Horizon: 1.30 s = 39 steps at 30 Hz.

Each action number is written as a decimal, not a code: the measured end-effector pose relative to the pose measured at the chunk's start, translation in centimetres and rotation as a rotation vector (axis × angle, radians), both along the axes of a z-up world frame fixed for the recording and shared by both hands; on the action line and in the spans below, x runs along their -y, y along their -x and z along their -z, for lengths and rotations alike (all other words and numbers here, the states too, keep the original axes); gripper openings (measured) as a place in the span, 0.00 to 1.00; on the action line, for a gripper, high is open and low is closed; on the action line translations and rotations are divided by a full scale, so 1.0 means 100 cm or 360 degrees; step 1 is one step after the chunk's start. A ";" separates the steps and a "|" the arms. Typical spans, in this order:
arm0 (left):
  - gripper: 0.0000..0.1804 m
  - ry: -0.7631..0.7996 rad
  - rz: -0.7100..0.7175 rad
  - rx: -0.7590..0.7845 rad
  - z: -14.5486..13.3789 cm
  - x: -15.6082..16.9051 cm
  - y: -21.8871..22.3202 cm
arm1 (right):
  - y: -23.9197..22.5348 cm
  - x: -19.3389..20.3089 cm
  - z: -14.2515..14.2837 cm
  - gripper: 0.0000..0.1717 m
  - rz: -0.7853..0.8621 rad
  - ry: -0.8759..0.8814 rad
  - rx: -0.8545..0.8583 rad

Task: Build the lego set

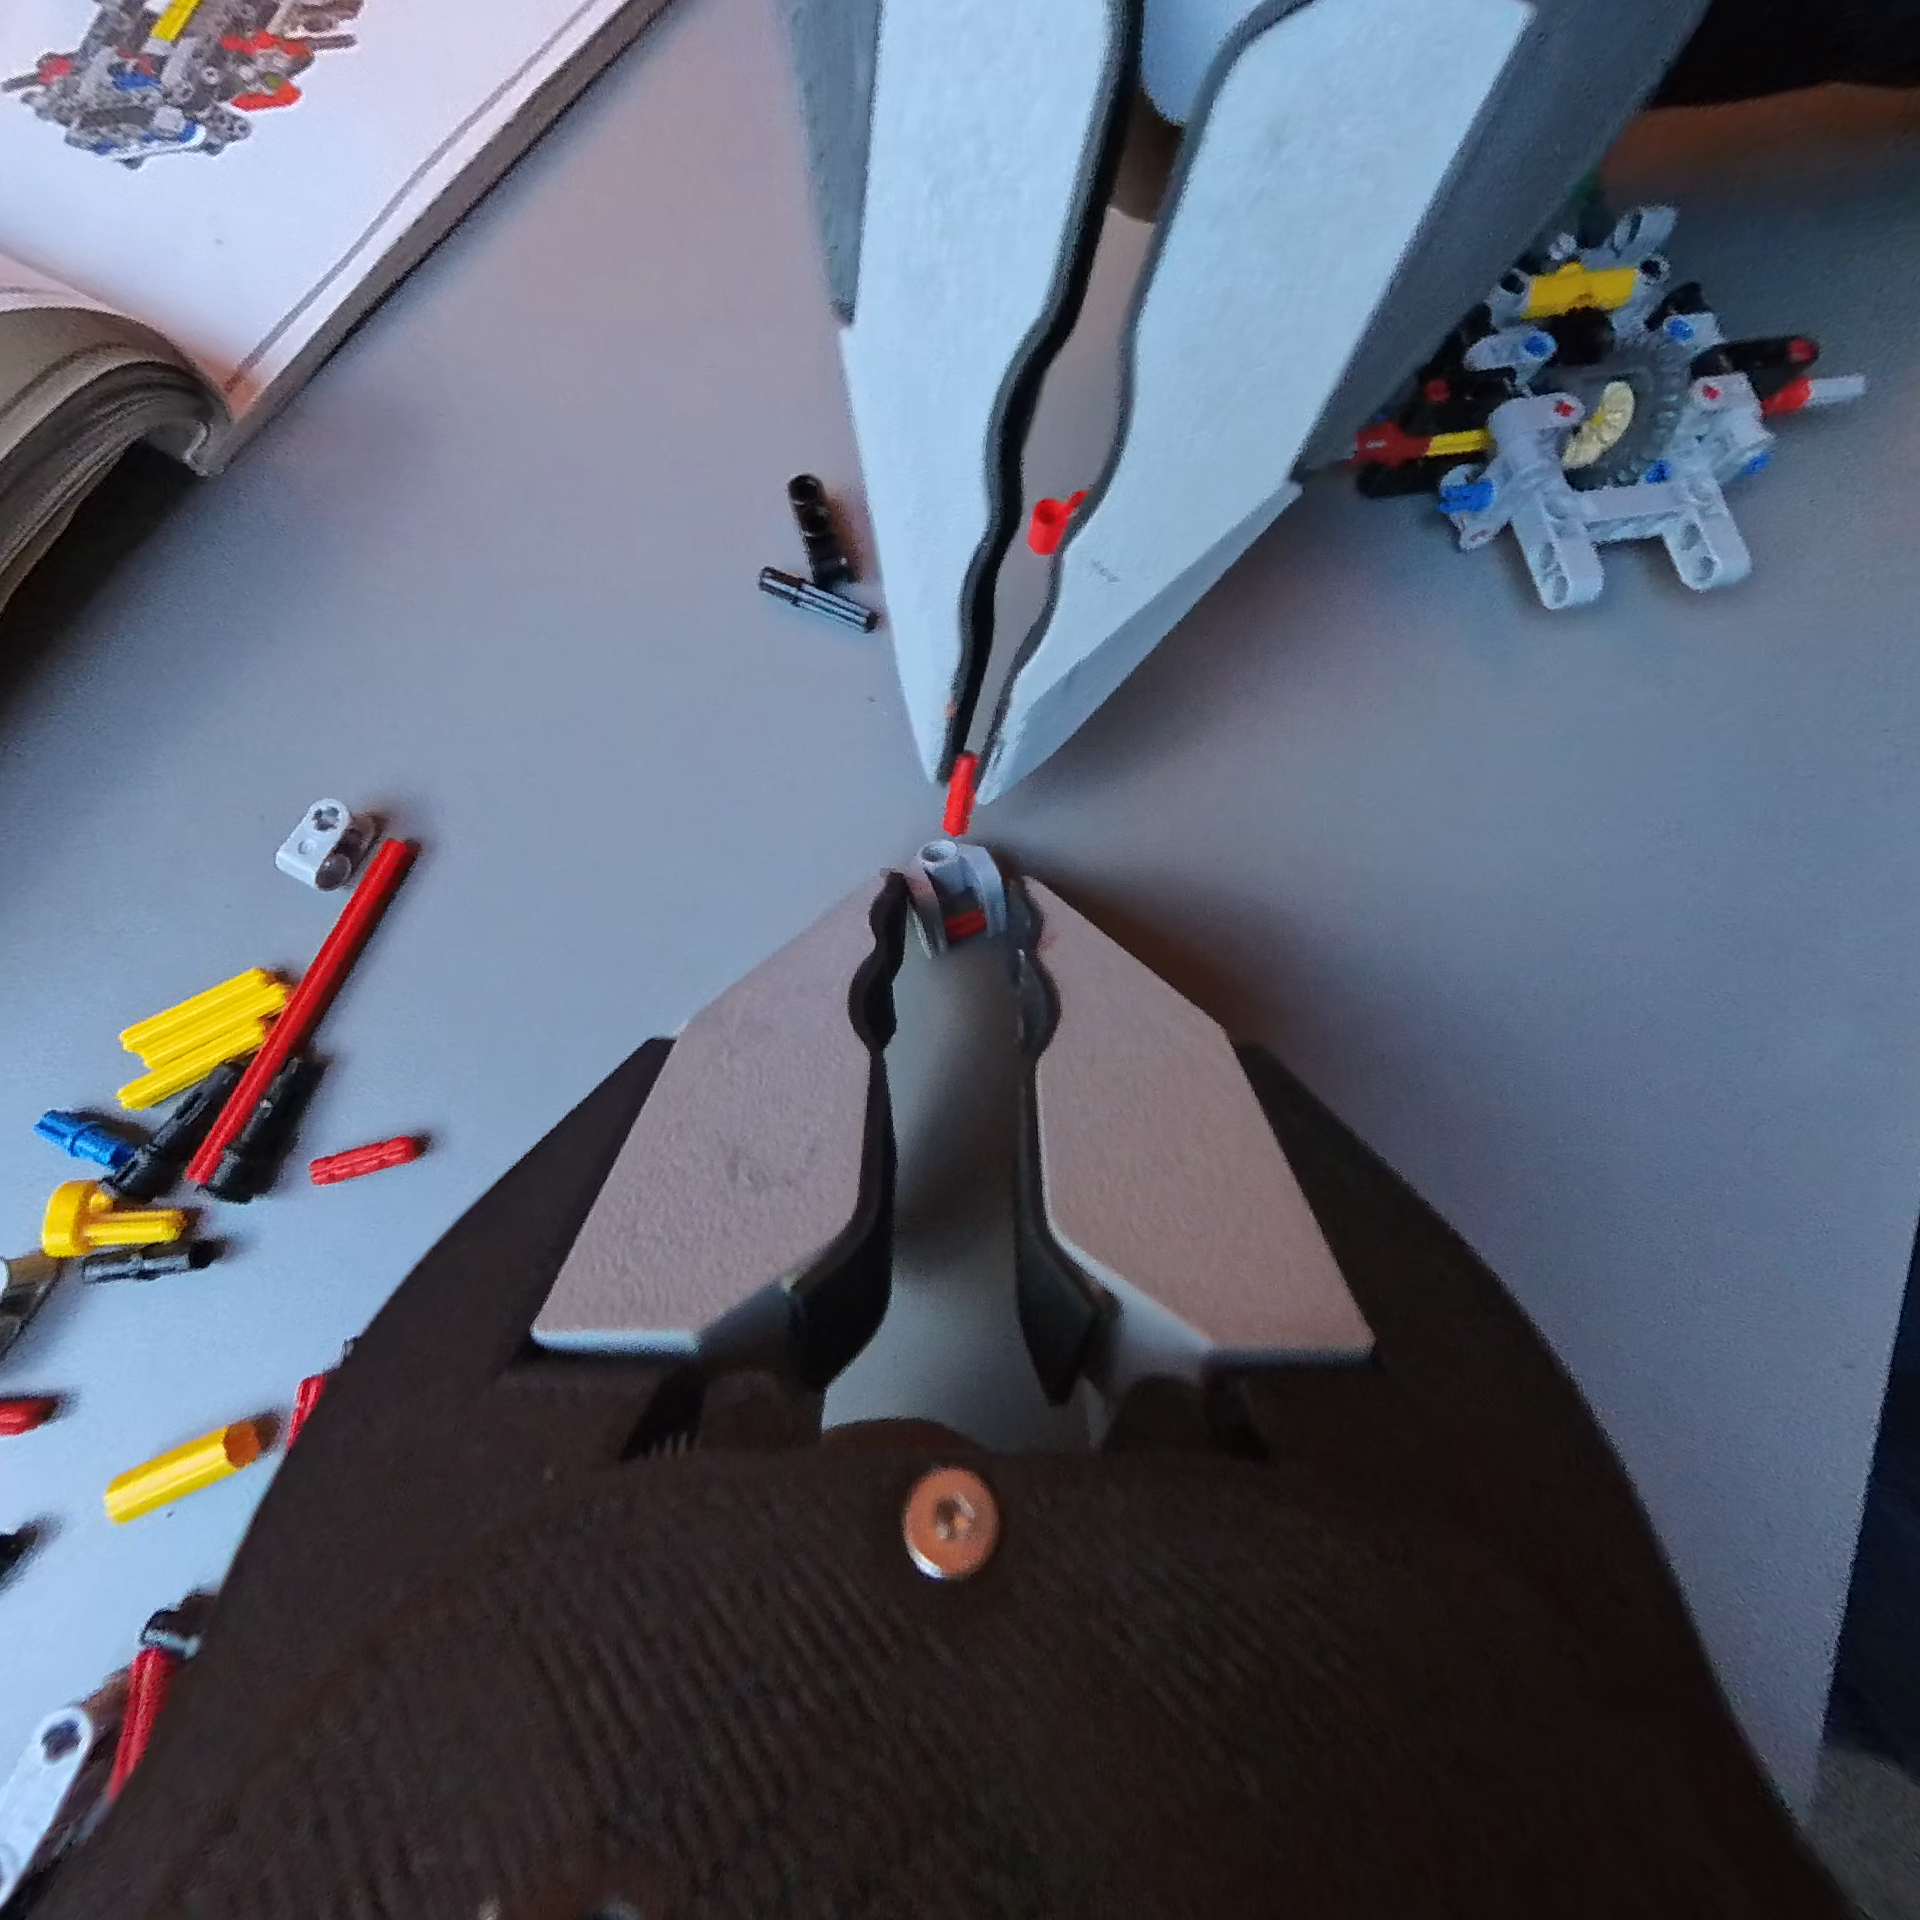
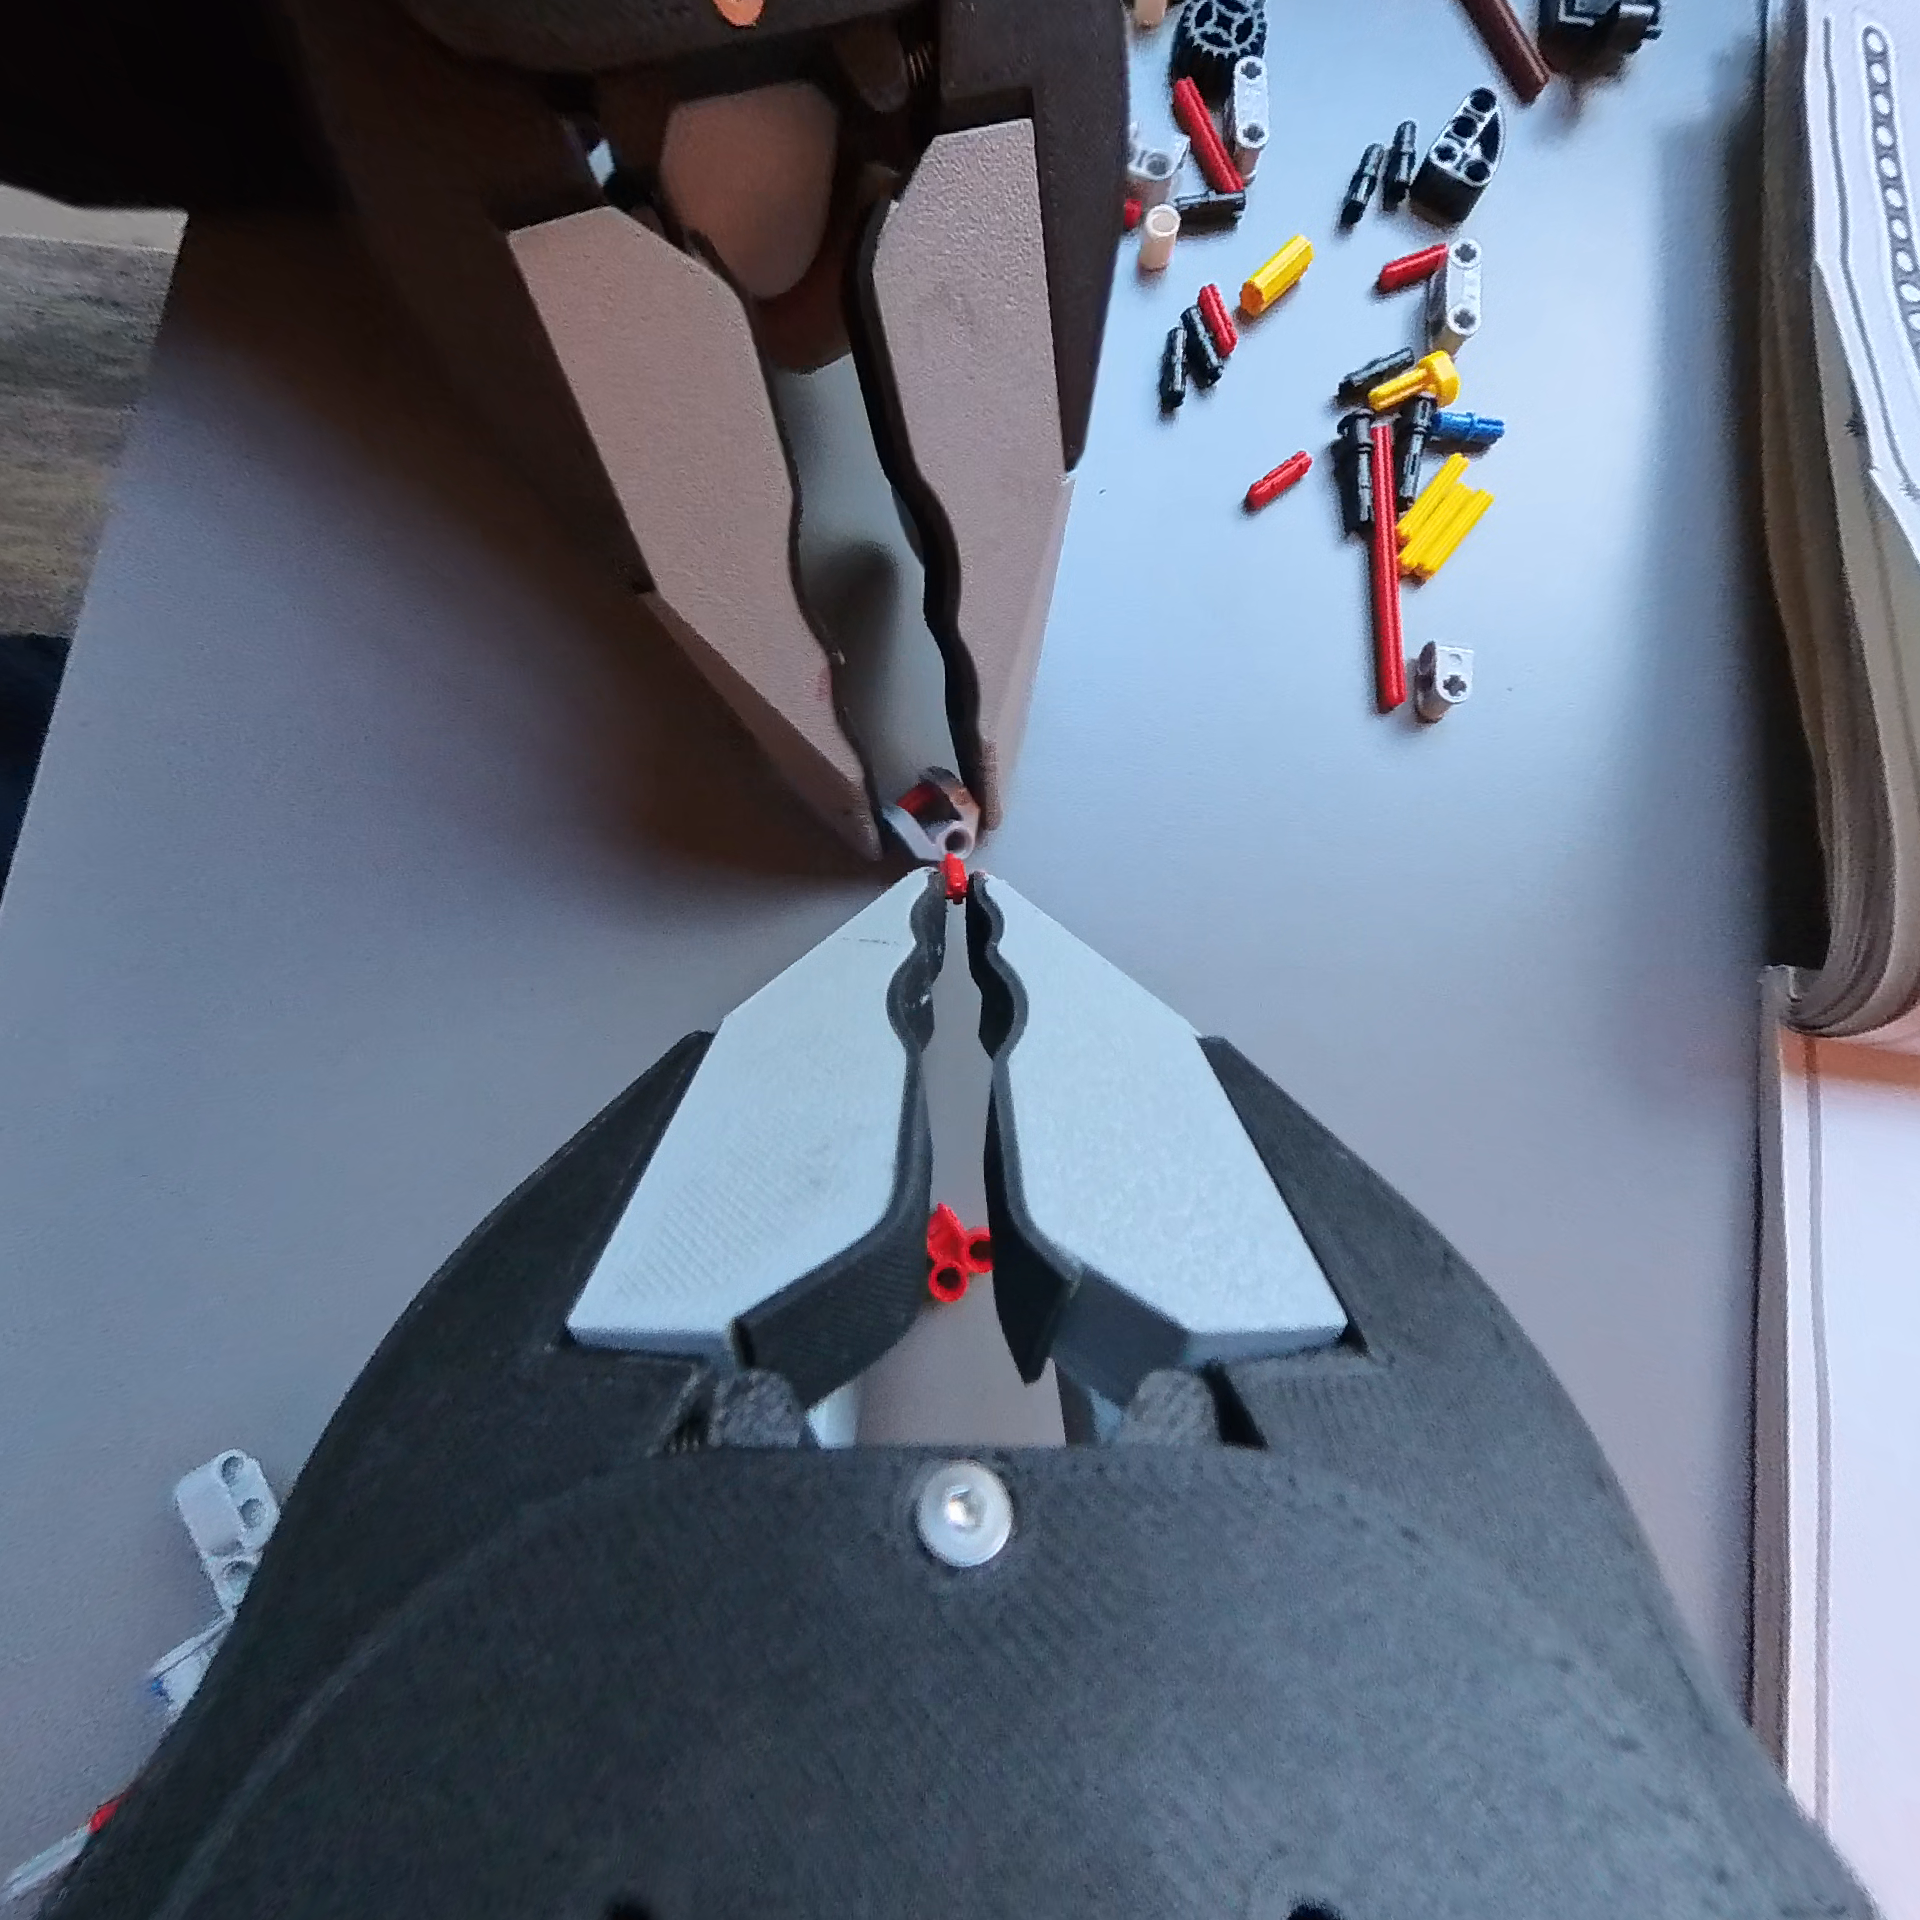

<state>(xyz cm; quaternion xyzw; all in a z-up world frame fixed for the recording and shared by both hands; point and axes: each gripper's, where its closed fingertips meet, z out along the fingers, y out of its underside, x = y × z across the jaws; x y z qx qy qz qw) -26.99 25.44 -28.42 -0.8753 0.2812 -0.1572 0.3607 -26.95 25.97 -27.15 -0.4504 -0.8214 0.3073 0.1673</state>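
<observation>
Both claws meet tip to tip above the grey table point(image 1: 582, 644). Left claw point(image 1: 961, 899), with tan fingers, is closed on a small grey connector piece point(image 1: 961, 899) with a red insert, its open socket facing outward; right claw point(image 2: 954, 891), with pale blue fingers, pinches a tiny red pin point(image 2: 952, 881) at its very tips, the free end just short of that socket. Both parts look like hard, light, smooth plastic, so I judge them stiff but prone to twist or slip; holding each across its flat sides near the middle seems safest. Another red piece point(image 2: 956, 1262) lies under the right claw, loose pins and rods point(image 1: 208, 1081) lie to the left, an open booklet point(image 1: 312, 208) beyond, and a built gear assembly point(image 1: 1600, 416) behind.
</observation>
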 end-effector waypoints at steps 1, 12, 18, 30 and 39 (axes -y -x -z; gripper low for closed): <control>0.09 0.0002 -0.0033 0.0028 -0.001 -0.002 0.002 | 0.000 -0.001 -0.002 0.00 0.0008 0.0002 -0.0013; 0.10 0.0185 -0.0175 0.0411 -0.009 -0.007 -0.001 | -0.008 -0.012 -0.028 0.00 0.0164 0.0011 -0.0235; 0.19 0.0121 0.0015 0.0117 -0.006 0.003 -0.009 | -0.019 -0.013 -0.032 0.00 0.0189 0.0018 -0.0242; 0.20 -0.0291 0.0957 -0.0744 -0.006 0.005 0.000 | -0.032 -0.006 -0.038 0.01 0.0168 0.0037 -0.0288; 0.08 -0.0314 0.1120 -0.0702 -0.001 -0.003 -0.012 | -0.033 -0.004 -0.037 0.00 0.0140 0.0048 -0.0267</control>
